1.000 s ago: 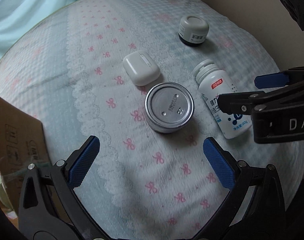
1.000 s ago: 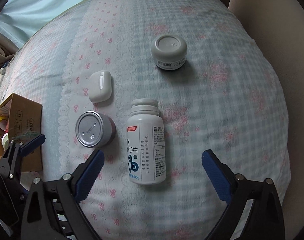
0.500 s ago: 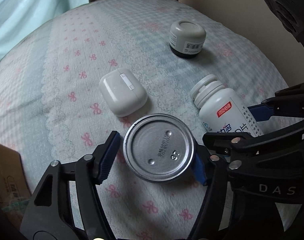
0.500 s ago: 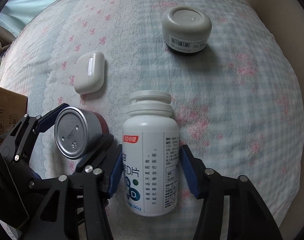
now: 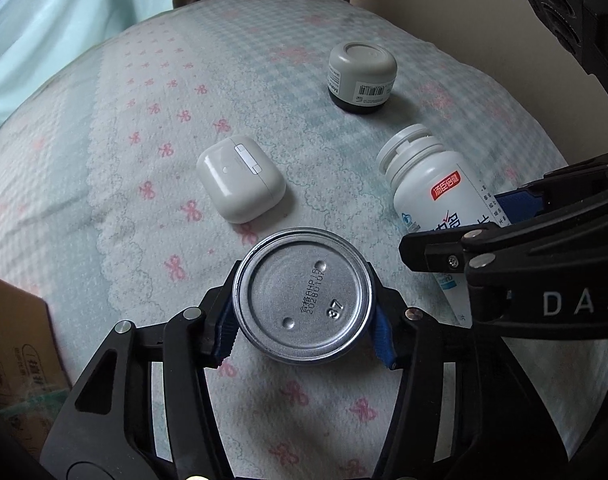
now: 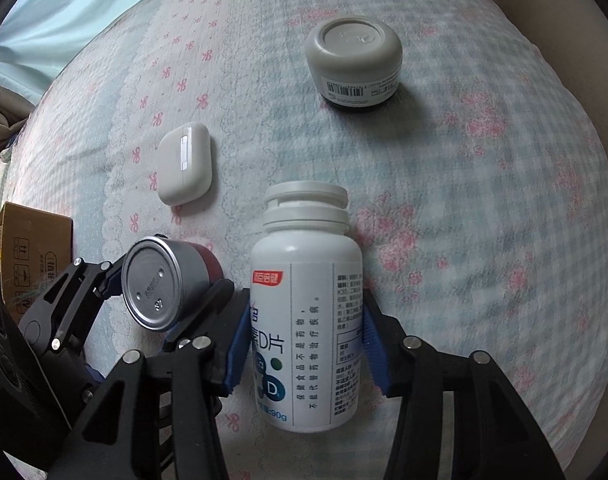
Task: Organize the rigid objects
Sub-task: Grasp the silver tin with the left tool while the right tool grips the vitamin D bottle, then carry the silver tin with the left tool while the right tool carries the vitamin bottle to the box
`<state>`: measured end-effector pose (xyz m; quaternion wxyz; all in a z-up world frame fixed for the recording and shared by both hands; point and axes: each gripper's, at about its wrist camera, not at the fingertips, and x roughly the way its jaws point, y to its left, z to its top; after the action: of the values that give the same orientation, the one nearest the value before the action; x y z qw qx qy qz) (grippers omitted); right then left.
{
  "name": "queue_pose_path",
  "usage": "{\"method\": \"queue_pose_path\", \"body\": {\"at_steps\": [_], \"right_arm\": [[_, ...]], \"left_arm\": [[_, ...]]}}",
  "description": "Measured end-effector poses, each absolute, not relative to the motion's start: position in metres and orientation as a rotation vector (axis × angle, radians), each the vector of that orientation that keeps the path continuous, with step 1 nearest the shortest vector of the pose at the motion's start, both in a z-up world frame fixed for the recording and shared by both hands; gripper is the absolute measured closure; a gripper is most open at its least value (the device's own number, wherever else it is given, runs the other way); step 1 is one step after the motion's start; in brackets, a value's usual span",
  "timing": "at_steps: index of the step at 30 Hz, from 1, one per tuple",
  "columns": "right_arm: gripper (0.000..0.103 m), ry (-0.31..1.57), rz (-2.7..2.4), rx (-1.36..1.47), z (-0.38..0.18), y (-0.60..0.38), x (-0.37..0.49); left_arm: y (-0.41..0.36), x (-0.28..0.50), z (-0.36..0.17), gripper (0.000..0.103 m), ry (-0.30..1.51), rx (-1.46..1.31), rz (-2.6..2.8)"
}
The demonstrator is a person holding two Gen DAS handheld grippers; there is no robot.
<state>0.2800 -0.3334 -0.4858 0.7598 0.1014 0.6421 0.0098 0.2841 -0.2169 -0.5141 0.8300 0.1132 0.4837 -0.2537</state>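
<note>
My left gripper [image 5: 304, 332] is shut on a small metal tin [image 5: 303, 298] with a silver stamped top and dark red wall [image 6: 160, 284], upright on the bedspread. My right gripper [image 6: 304, 348] is shut on a white vitamin bottle [image 6: 307, 320] lying on its side, cap pointing away; the bottle also shows in the left wrist view [image 5: 435, 188]. A white earbuds case [image 5: 240, 178] lies just beyond the tin. A grey jar [image 5: 361, 76] with a barcode label and black base stands farther back.
A pale checked bedspread [image 5: 144, 92] with pink bows covers the surface. An open cardboard box [image 5: 20, 344] sits at the left edge, also in the right wrist view [image 6: 32, 248]. A beige wall [image 6: 551, 12] lies to the right.
Both grippers moved forward and closed: the left onto the tin, the right onto the bottle. A second ago both were open and short of them.
</note>
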Motion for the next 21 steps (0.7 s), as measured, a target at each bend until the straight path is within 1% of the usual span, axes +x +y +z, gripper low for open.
{"method": "queue_pose_path", "body": {"at_steps": [5, 10, 15, 21], "right_arm": [[0.057, 1.377, 0.033, 0.213, -0.465, -0.332, 0.275], [0.057, 1.338, 0.045, 0.213, -0.43, -0.33, 0.264], [0.057, 1.293, 0.06, 0.199, -0.376, -0.314, 0.254], [0.057, 1.233, 0.125, 0.137, -0.3, -0.285, 0.235]], "left_arm": [[-0.208, 0.276, -0.493, 0.052, 1.016, 0.219, -0.52], [-0.196, 0.269, -0.454, 0.052, 0.99, 0.187, -0.49], [-0.175, 0.26, -0.394, 0.052, 0.967, 0.127, -0.444], [-0.129, 0.238, -0.305, 0.052, 0.944, 0.021, -0.371]]}}
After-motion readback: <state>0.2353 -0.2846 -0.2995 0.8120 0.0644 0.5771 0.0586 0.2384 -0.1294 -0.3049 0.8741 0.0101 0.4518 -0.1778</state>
